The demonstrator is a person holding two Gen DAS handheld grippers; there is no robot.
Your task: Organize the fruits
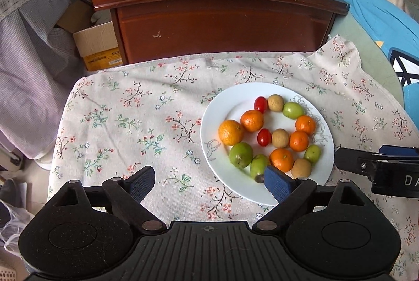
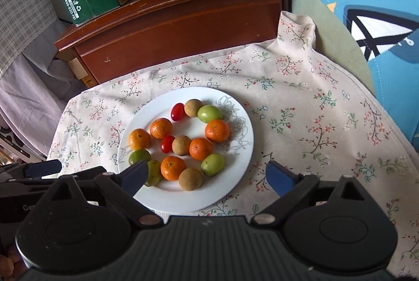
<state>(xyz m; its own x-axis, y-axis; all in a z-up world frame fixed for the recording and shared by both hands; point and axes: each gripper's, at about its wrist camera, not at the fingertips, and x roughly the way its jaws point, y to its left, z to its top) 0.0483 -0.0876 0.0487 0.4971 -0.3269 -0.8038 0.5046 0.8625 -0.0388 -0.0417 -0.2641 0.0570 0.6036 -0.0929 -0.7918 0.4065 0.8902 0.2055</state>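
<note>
While both grippers gape empty, the plate (image 1: 209, 123) sits near the cloth's (image 1: 117, 110) right side.

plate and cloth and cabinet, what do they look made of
Plate: likely glazed ceramic, white and glossy with a thin line pattern. Cloth: woven fabric, matte, floral print, creases. Cabinet: dark varnished wood, shiny, scuffed along its edge.
</note>
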